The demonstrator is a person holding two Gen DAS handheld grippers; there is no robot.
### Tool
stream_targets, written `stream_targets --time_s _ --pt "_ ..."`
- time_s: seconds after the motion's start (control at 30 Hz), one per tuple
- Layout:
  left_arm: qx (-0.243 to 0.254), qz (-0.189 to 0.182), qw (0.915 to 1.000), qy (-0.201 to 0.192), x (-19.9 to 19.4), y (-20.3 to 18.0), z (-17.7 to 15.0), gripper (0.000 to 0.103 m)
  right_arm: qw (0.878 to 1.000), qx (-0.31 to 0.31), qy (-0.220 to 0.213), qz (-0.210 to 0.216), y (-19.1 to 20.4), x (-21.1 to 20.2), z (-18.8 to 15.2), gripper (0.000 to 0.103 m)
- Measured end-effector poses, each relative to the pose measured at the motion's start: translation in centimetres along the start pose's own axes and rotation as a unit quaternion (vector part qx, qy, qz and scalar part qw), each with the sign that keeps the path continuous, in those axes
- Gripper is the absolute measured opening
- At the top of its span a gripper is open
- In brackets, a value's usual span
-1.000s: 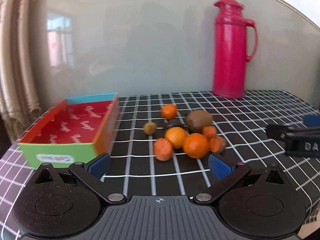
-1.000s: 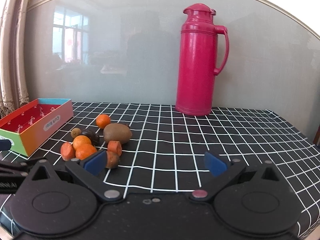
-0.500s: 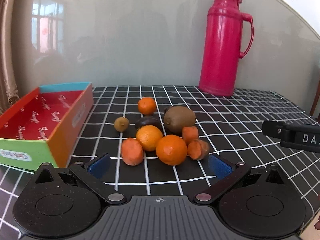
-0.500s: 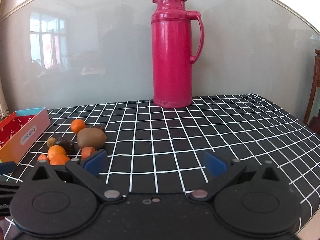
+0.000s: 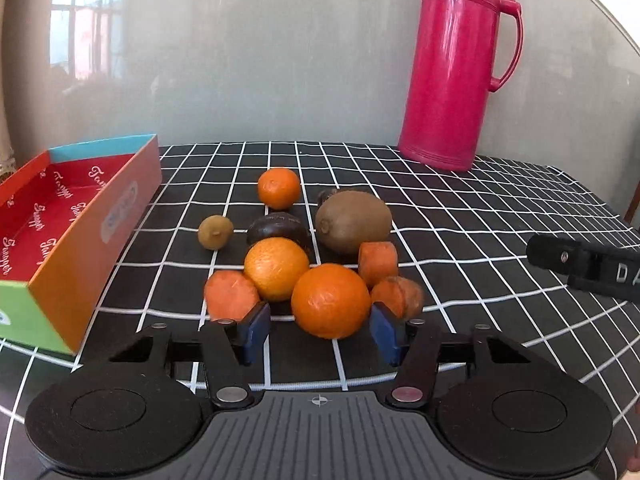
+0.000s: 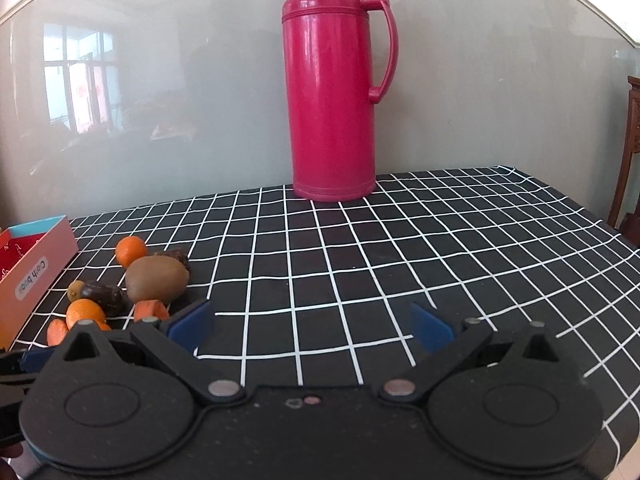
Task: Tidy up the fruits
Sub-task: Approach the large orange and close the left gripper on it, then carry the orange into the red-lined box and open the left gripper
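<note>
A pile of fruit lies on the black checked tablecloth (image 5: 460,240). It holds a big orange (image 5: 330,300) at the front, a second orange (image 5: 276,268), a small orange (image 5: 279,188), a brown kiwi (image 5: 353,222), a dark fruit (image 5: 278,230), a small green-brown fruit (image 5: 215,232) and three carrot pieces (image 5: 230,296). My left gripper (image 5: 320,336) has its jaws closing around the front orange, with a gap still showing at the left pad. My right gripper (image 6: 312,328) stands open over bare cloth, to the right of the kiwi (image 6: 157,278).
An open red-lined cardboard box (image 5: 80,232) stands left of the pile. A tall pink thermos (image 5: 456,64) stands at the back against the grey wall. The right gripper's finger (image 5: 588,264) juts in from the right of the left wrist view.
My left gripper has come close to the pile and its jaws have narrowed around the front orange. The right gripper has shifted, so the fruit now sits further left in its view.
</note>
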State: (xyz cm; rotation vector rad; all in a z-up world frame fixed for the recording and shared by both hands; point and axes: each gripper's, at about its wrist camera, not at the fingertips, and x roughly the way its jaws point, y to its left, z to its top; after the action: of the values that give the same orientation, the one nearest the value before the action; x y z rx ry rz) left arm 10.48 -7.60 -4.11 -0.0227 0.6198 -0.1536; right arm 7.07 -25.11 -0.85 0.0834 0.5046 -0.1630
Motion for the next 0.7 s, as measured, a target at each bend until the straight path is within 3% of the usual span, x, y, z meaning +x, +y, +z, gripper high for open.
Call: stream_targets --time_s 0.1,0.2,0.43,0.7 --pt "-0.008 -0.003 1.0000 0.004 0.8 0.0 0.3 0.056 1.000 -0.005 0.005 0.000 0.1 0.5 0.0 0.103" --pt "-0.012 -0.015 0.9998 0.008 1.0 0.0 0.5 0.043 1.000 -0.002 0.011 0.000 0.0 0.8 -0.1 0.103" --pt "0.001 -0.014 0.9998 -0.010 -1.1 0.3 0.1 0.043 1.000 -0.012 0.014 0.002 0.4 0.9 -0.1 0.103" --pt "-0.016 0.016 0.9983 -0.053 -4.5 4.1 0.6 0.043 1.000 -0.027 0.014 0.007 1.7 0.6 -0.3 0.103"
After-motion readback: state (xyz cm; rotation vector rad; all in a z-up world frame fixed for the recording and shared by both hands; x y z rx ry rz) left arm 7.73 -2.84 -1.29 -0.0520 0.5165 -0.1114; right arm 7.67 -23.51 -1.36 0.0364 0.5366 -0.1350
